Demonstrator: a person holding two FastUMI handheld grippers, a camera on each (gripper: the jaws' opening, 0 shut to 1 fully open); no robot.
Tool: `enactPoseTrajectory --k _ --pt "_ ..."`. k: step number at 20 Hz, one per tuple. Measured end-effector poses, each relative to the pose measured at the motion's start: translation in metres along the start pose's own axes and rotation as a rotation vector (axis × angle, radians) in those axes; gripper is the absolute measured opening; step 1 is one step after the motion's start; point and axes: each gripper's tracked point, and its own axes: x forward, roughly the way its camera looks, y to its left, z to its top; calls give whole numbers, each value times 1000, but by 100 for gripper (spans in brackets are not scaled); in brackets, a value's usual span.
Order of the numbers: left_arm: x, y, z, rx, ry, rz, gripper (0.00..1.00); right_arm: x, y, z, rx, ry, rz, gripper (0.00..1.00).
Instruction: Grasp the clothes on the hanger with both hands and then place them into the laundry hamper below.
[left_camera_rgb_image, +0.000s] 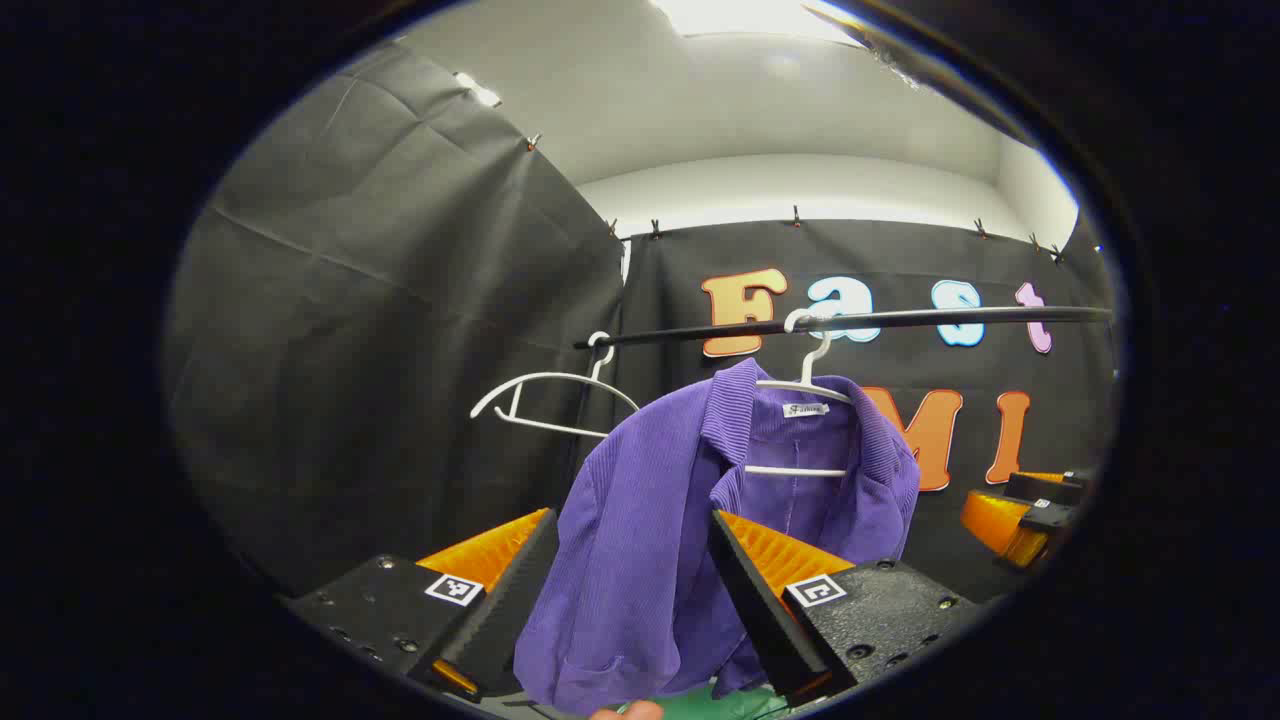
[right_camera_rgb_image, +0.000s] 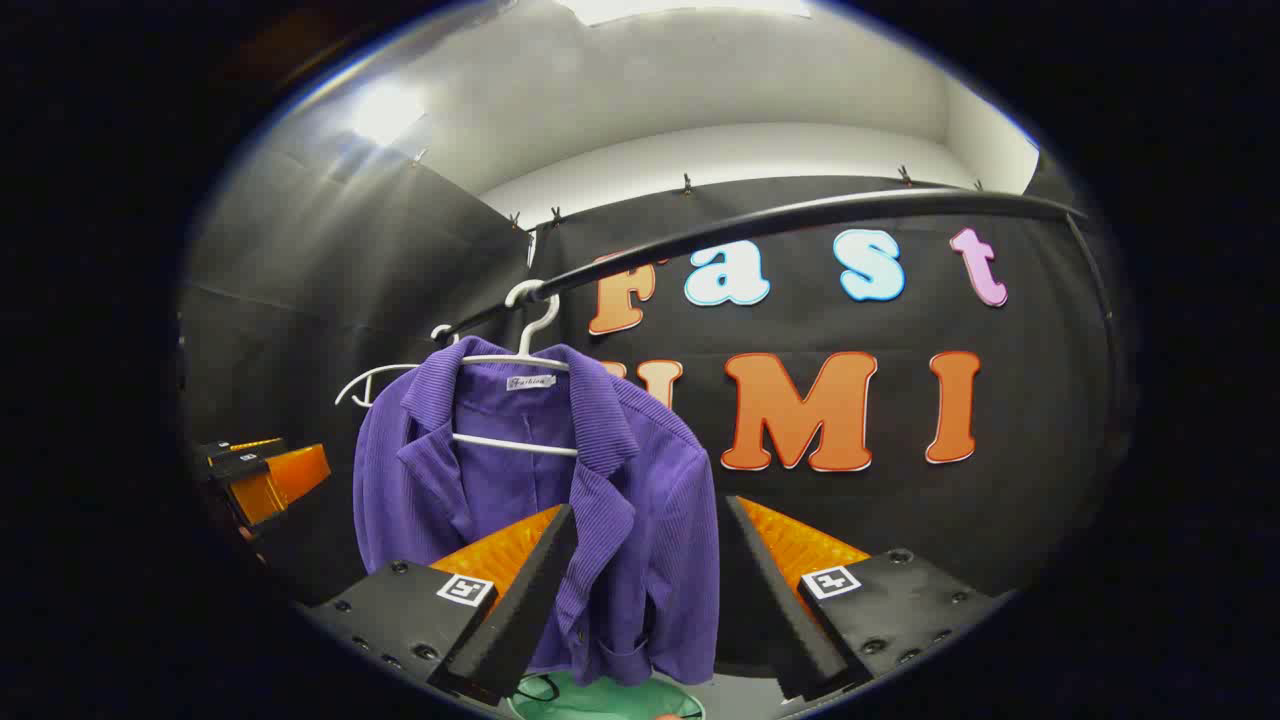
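The purple corduroy jacket (left_camera_rgb_image: 640, 540) hangs untouched on its white hanger (left_camera_rgb_image: 815, 385) from the black rail (left_camera_rgb_image: 850, 322), the green hamper (right_camera_rgb_image: 600, 700) below it (barely in sight), so grasping and dropping both remain, while the left gripper (left_camera_rgb_image: 632, 590) and right gripper (right_camera_rgb_image: 645, 590), fingers spread wide, point level at it from either side.

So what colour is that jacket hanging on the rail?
Purple, with a fine ribbed texture. The jacket shows best in the right gripper view.
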Motion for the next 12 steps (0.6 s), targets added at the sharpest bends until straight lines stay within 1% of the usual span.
enactPoseTrajectory --k 1,2,3,4,5,8,9,11,12 --pt "-5 -3 0 10 -10 11 99 2 0 -6 19 7 21 95" --pt "-8 -5 -2 20 -8 26 95 4 -2 -12 34 22 37 100" --pt "-11 -7 -6 28 1 38 92 7 -5 -18 40 32 49 96" --pt "-14 -11 -9 26 6 42 92 9 -8 -19 38 26 56 97" --pt "-14 -15 -12 19 11 46 95 14 -13 -17 34 18 58 97" --pt "-15 -18 -19 2 25 79 95 20 -19 -20 36 18 76 96" --pt "-14 -19 -21 -2 26 85 92 21 -21 -22 39 21 82 96" --pt "-14 -23 -27 -7 36 88 92 23 -21 -25 47 24 98 97" --pt "-13 -25 -30 -10 44 88 95 24 -21 -27 51 25 104 97"
